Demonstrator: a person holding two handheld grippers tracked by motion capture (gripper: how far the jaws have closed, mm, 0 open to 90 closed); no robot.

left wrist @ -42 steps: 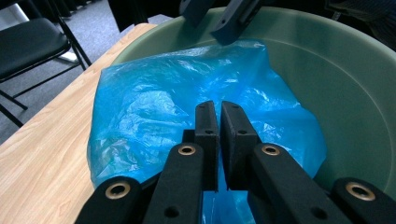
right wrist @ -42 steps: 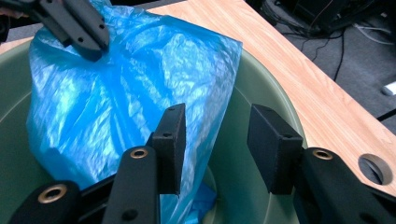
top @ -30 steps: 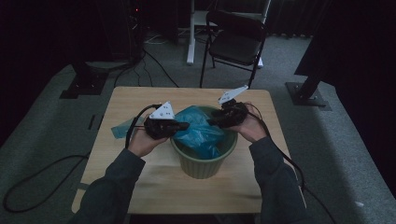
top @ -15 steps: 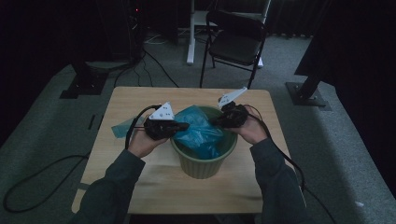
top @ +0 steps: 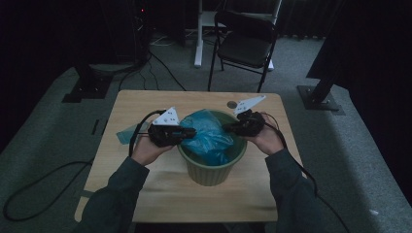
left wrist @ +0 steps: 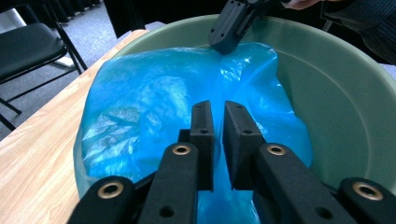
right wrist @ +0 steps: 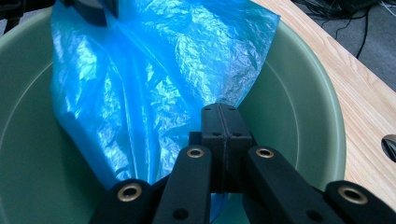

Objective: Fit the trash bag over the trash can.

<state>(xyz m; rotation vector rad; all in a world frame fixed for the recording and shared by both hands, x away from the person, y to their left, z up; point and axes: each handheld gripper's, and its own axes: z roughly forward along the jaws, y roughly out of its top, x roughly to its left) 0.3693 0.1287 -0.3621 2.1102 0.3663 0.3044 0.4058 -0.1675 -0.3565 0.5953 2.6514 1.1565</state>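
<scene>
A: High view, item by item?

B: A wooden worktop (top: 145, 102) carrying a green tub (top: 210, 171). A blue plastic bag (top: 206, 136) sits half inside it and rises over the near-left part of the rim. The left gripper (top: 188, 132) comes in from the left at the bag's edge. The right gripper (top: 229, 128) meets the bag from the right. A small bluish sheet (top: 127, 133) lies flat on the worktop beside the left hand (top: 145, 150). A folding chair (top: 245, 43) stands on the floor beyond the worktop. The picture is dim, so the fingers' spacing is hard to read here.

A: Left gripper view?

B: The left gripper (left wrist: 218, 140) hangs over the bag (left wrist: 149, 102), its fingers (left wrist: 202, 135) standing slightly apart. They have just been opening, with a narrow gap between the pads. The blue film lies below and behind them. Whether any fold is in the gap, I cannot tell. The tub wall (left wrist: 336, 84) curves round on the right. Across the tub, the right gripper's tip (left wrist: 229, 35) touches the bag's top edge.

A: Right gripper view?

B: The right gripper (right wrist: 221, 135) has its fingers (right wrist: 212, 140) pressed together, pinching a corner of the bag (right wrist: 154, 70) just inside the tub (right wrist: 299, 112). The film stretches away from the pinch, crinkled and taut. The worktop (right wrist: 355, 88) runs past on the right.
</scene>
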